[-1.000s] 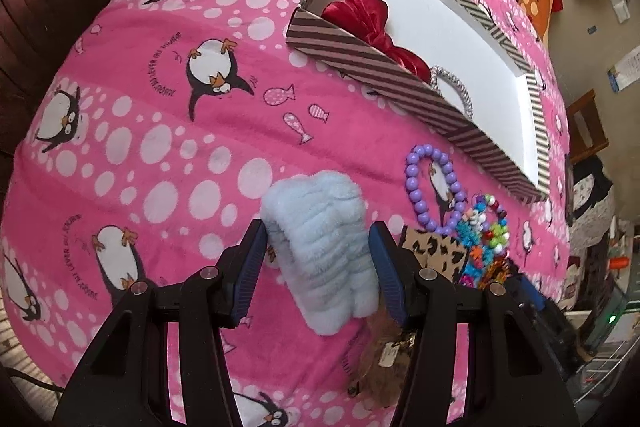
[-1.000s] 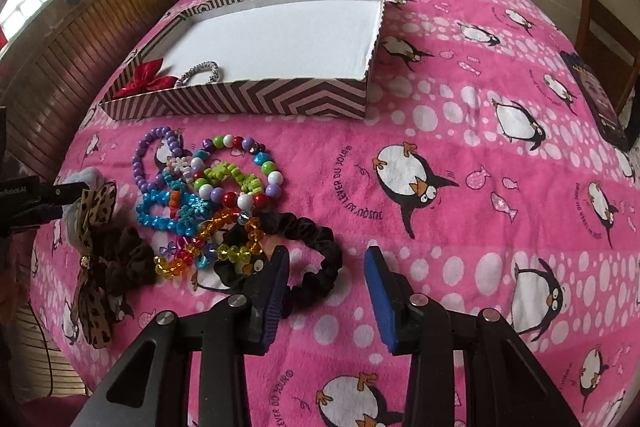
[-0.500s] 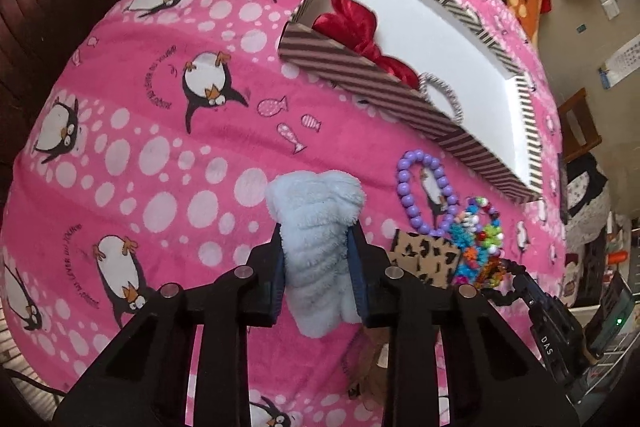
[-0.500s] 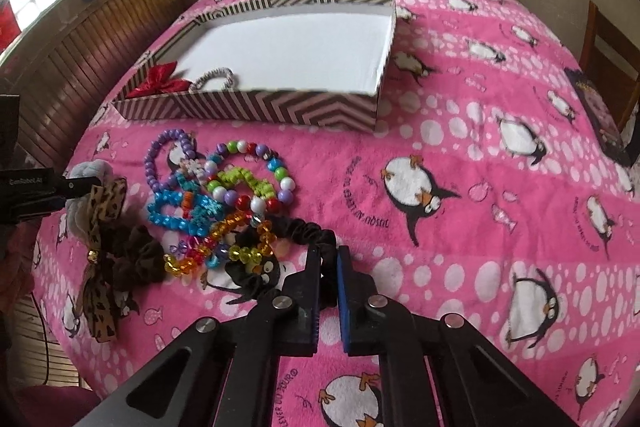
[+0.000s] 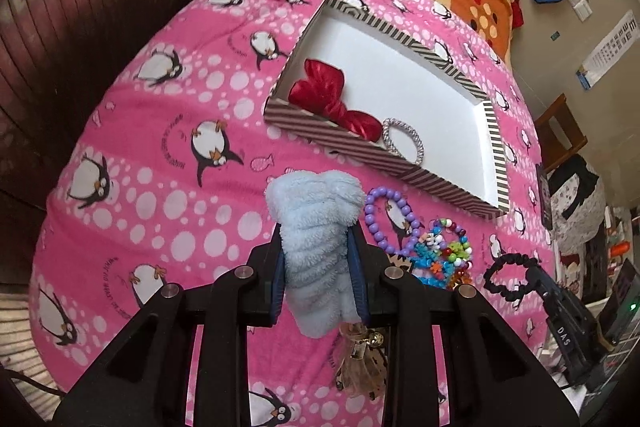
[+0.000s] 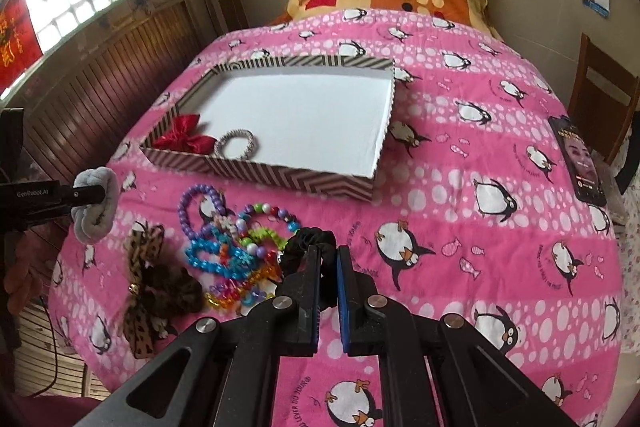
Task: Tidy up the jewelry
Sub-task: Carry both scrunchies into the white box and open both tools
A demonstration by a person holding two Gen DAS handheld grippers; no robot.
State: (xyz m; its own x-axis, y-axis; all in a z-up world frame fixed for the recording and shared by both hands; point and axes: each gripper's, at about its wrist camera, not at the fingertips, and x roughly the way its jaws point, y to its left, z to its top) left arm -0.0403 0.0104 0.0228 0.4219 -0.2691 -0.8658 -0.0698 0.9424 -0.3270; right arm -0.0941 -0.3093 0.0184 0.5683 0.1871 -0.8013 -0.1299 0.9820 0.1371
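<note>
**A:** What are you carrying right now?

**B:** I'm holding one thing in each claw. The left gripper (image 5: 318,267) is squeezing the blue scrunchie (image 5: 316,223), which is bulging out above the pads. The right gripper (image 6: 328,287) is pinching the black scrunchie (image 6: 310,241) by one side of its loop, jaws nearly together. Both look raised off the blanket (image 6: 480,267), though I can't be sure the black one is fully clear.

**A:** And where are they going?

**B:** I'm judging the striped box (image 5: 490,131). The red bow (image 5: 332,99) and the silver bracelet (image 5: 403,143) are lying against its near wall, and the rest of its floor is bare white.

**A:** So how are you doing it well?

**B:** I'm planning to lift both high enough to pass the near wall, since a dangling loop could catch the rim and drag the light box. I'm aiming past the bow and the bracelet, toward the bare middle, so nothing is landing on top of them. I'd bring the claws in one after the other, or well apart, so they aren't crowding each other.

**A:** Anything to watch?

**B:** The bead pile (image 6: 240,251) is lying just beside the black scrunchie. I can't tell whether any strand is snagged in it, so I'm raising that one slowly. The leopard bow (image 6: 142,287) is waiting near the bed's edge.
</note>
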